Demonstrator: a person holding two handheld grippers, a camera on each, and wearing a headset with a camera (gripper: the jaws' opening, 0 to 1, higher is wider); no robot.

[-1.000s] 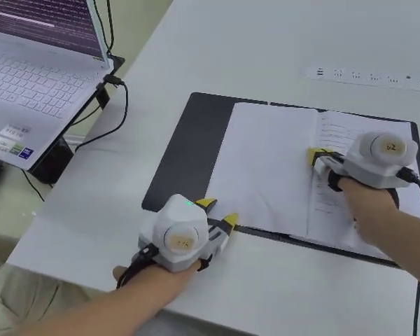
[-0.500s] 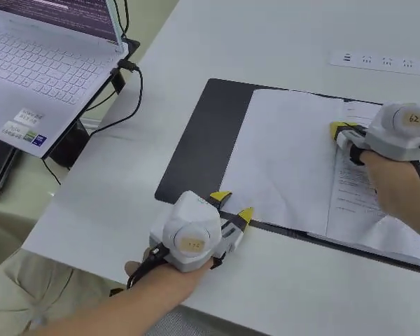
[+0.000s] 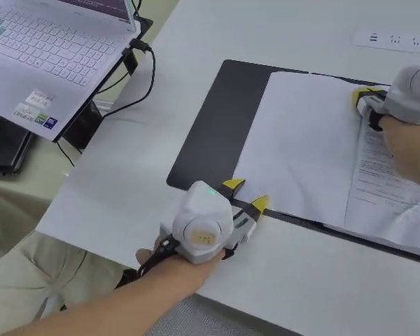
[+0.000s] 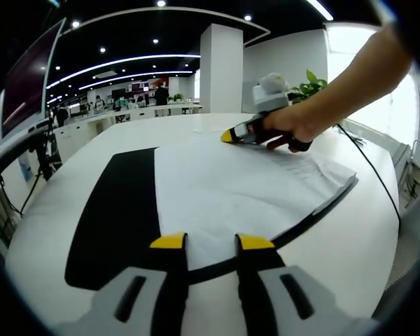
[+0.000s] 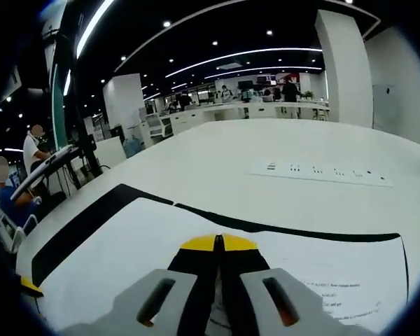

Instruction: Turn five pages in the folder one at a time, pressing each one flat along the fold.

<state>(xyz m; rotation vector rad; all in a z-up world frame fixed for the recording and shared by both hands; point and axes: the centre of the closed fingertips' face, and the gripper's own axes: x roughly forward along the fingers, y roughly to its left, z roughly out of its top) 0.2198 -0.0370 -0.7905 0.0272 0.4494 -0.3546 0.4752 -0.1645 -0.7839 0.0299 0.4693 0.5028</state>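
White-grey left gripper (image 3: 246,194), right gripper (image 3: 361,96); yellow tips, black straps (image 3: 154,257); beige trousers (image 3: 28,280).

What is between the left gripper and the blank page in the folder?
Nothing visible. The left gripper, jaws open, sits at the near edge of the folder, its tips right at the near edge of the blank page. The right gripper rests at the page's far end, out of that path.
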